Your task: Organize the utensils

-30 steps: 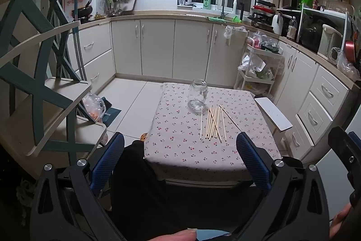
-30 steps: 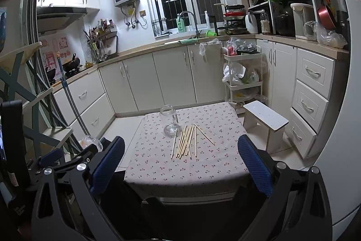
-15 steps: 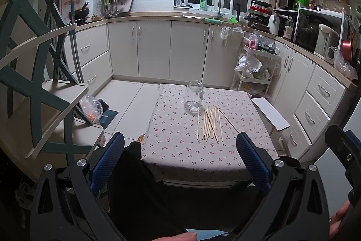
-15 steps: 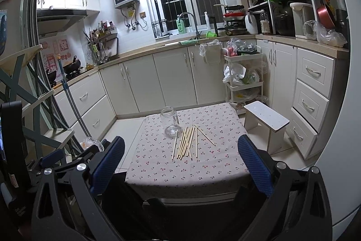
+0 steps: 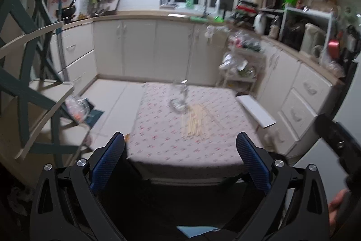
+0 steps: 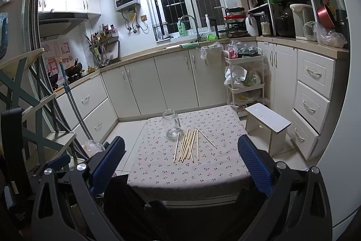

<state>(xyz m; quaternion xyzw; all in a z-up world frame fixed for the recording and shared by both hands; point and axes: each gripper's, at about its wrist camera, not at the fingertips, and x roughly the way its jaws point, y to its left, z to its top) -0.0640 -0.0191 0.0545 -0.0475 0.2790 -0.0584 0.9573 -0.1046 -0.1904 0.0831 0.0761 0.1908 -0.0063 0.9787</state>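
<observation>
- Tabletop [image 6: 203,171]: a small square surface under a white cloth printed with small red flowers, standing in the middle of a kitchen with cream cabinets. Sharp in the right wrist view, motion-blurred in the left wrist view [image 5: 171,139].
- White low stool [image 6: 267,120]: stands on the floor just beside the tabletop's right edge.
- Left gripper [image 5: 180,155]: black frame with blue-padded fingers [image 5: 108,162], spread wide and holding nothing; it hangs in front of the tabletop's near edge, well apart from the items.
- Right gripper [image 6: 180,159]: same build, fingers [image 6: 255,166] likewise spread wide and empty, short of the near edge.
- Clear glass jar [image 6: 172,125]: upright, without a lid, on the far half of the tabletop; blurred in the left wrist view [image 5: 179,96].
- Pale wooden chopsticks [image 6: 189,145]: a loose bundle lying flat on the cloth just beside the jar, on its near right side, roughly parallel, with one stick splayed off to the right. In the left wrist view [image 5: 196,120] individual sticks cannot be told apart.
</observation>
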